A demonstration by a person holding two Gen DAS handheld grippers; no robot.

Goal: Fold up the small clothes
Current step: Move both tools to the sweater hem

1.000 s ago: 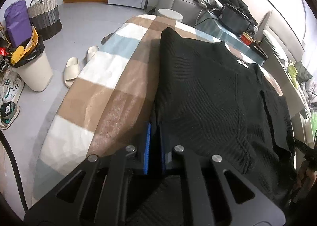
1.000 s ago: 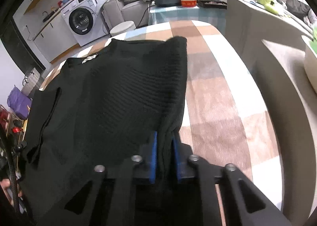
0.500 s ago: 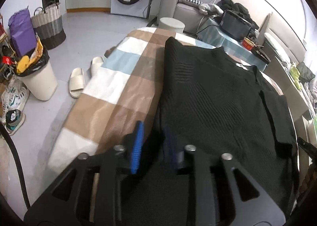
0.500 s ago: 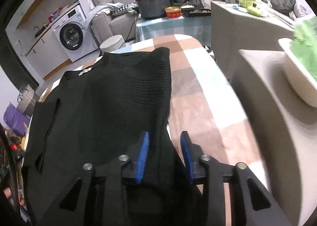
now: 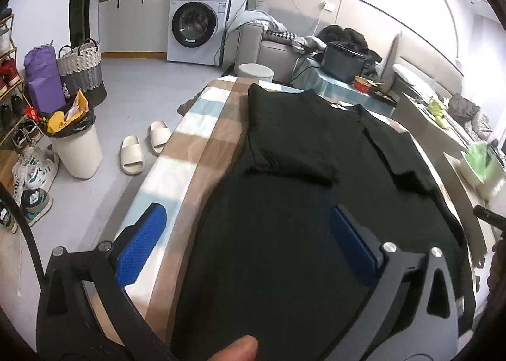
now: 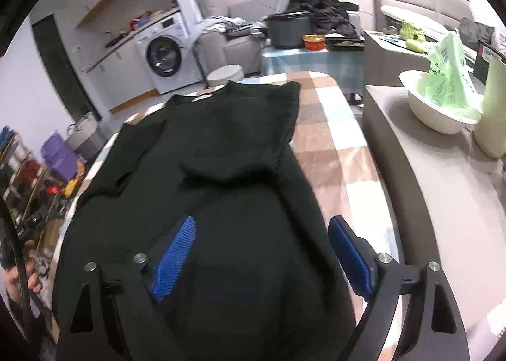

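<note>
- The black sweater (image 5: 284,234) lies on the checked desk (image 5: 202,146), sleeves folded in.
- Left claw (image 5: 246,244) and right claw (image 6: 262,253) have just been opening (both spread, nothing pinched).
- Next step, I judge: take the hem and fold upward.

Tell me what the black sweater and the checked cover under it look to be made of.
Sweater: a knitted fabric, matte, probably wool or acrylic; fine ribbed rows show across it and it lies soft and limp. Checked cover: a thin woven cloth, likely cotton, matte; flat printed squares of brown, white and pale blue, draping over the edge.
</note>
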